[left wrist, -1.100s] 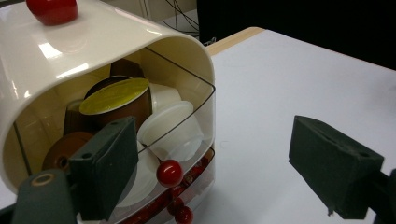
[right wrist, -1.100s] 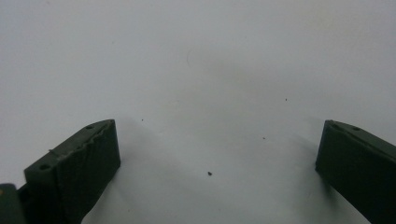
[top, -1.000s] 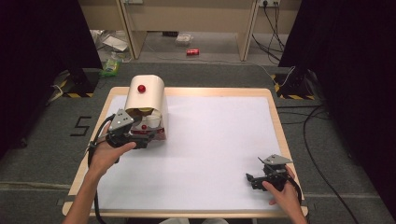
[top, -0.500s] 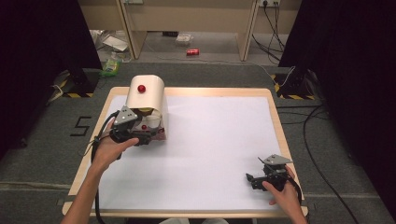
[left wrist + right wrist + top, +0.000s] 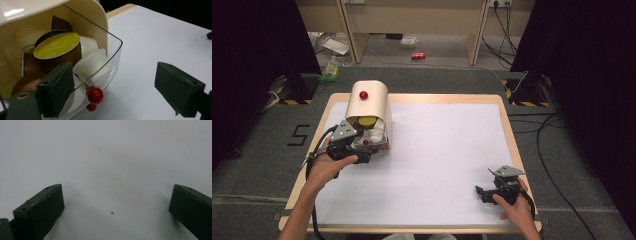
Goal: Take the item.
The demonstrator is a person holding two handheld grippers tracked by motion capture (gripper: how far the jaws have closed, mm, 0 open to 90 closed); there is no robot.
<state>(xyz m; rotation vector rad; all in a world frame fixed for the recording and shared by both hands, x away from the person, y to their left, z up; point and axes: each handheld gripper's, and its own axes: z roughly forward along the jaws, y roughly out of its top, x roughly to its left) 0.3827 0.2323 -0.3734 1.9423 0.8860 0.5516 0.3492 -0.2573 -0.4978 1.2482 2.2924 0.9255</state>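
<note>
Left gripper mid-left of high view, forearm rising from lower left, jaws wide apart around red knob on clear drawer of cream capsule holder. Right gripper lower right, jaws spread, resting over white table.
</note>
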